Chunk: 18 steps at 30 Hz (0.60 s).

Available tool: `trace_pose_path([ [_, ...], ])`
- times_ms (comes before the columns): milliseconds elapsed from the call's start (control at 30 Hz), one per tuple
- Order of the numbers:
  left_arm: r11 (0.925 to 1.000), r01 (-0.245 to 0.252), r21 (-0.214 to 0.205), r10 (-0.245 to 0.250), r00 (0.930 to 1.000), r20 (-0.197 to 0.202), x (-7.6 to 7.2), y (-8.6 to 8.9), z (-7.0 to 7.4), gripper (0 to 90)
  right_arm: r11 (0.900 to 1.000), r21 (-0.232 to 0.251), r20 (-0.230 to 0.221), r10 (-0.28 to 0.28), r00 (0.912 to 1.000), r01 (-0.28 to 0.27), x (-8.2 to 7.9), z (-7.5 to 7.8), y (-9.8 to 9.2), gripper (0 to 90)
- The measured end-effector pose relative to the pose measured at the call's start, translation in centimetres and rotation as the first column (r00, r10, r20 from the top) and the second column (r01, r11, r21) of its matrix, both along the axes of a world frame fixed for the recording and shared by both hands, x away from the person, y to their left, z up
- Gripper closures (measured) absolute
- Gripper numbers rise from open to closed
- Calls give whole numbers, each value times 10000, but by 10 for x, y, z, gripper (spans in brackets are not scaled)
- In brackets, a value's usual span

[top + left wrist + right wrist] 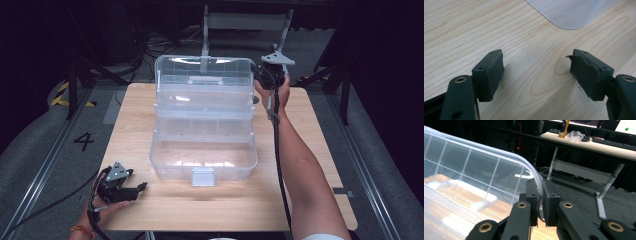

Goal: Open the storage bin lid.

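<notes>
Item: at seven o'clock I keep my left gripper (141, 187) low over the counter (320, 145) with fingers (490, 75) released and empty, the clear compartment box (202, 162) standing open at centre, and at one o'clock my right gripper (541, 202) fingers clenched on its raised lid (204, 67) edge.

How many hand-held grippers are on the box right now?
1. The right hand-held gripper pinches the clear box lid's edge; the left hand-held gripper rests open on the table, off the box.
</notes>
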<state>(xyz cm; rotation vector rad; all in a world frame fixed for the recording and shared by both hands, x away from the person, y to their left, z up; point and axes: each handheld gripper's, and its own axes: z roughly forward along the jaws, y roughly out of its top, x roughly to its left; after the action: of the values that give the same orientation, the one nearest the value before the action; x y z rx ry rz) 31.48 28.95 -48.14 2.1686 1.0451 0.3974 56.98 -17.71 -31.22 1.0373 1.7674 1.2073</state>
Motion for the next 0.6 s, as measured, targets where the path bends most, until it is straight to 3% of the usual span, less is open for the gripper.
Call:
trace_pose_path([
  [600,10000,7,11,-7,10000,43,0,0,0,275,9997,-224,-786,-64,9969,46,39,-26,2,837],
])
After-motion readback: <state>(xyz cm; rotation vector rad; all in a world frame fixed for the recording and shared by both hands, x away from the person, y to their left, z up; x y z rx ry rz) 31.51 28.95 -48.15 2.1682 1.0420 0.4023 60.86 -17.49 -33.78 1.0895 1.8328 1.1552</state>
